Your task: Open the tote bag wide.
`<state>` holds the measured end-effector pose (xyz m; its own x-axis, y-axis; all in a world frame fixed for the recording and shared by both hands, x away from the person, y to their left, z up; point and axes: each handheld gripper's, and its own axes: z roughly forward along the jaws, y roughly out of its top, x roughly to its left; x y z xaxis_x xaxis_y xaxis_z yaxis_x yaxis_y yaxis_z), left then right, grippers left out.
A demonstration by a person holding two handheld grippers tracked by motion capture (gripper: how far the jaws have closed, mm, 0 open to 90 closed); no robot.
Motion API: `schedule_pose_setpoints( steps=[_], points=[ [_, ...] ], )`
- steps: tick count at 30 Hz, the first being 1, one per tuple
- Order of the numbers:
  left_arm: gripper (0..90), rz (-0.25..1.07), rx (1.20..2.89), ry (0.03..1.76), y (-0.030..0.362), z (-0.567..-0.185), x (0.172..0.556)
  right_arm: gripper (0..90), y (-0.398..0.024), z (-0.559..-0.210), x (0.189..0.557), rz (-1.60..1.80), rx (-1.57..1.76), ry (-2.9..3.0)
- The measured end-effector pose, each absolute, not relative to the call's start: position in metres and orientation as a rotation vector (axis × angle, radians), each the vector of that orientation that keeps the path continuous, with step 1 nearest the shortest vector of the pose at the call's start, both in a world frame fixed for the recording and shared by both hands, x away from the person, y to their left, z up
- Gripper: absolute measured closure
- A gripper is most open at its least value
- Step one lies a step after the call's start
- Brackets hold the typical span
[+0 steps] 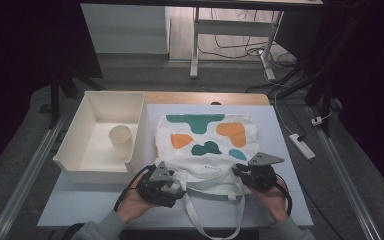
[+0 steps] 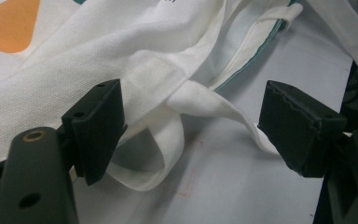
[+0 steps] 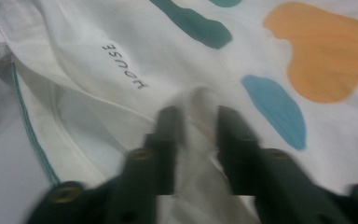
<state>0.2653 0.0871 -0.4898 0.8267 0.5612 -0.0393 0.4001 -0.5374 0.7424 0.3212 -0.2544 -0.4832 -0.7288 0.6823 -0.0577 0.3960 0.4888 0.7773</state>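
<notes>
Fabric of the tote bag (image 3: 121,51), printed "HOUSE", bunches between the right gripper's (image 3: 196,126) slightly parted jaws. Left gripper (image 2: 191,121) stands spread around a handle strap (image 2: 168,135). Beyond it, a tray (image 1: 77,165) holds a cup (image 1: 120,140).

The tote bag (image 2: 74,60) between the left gripper (image 2: 191,126) jaws is showing coarse, matt woven cloth. The jaws are appearing as matt black plastic.
</notes>
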Motion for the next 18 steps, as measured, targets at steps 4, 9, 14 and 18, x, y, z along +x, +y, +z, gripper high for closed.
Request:
schedule_pose_setpoints(
  steps=[4,9,14,18],
  points=[
    [22.3,0.264,2.205,0.701,0.088,-0.489,0.265,45.1,-0.264,-0.467,0.302,1.168,0.875,2.318],
    [22.3,0.265,2.203,0.705,0.088,-0.489,0.265,40.4,-0.260,-0.442,0.275,1.225,0.751,2.295],
    [22.4,0.267,2.199,0.708,0.089,-0.489,0.265,42.0,-0.235,-0.443,0.260,1.308,0.618,2.439],
    [22.4,0.267,2.197,0.710,0.090,-0.489,0.265,42.1,-0.206,-0.462,0.250,1.304,0.529,2.617]
  ],
)
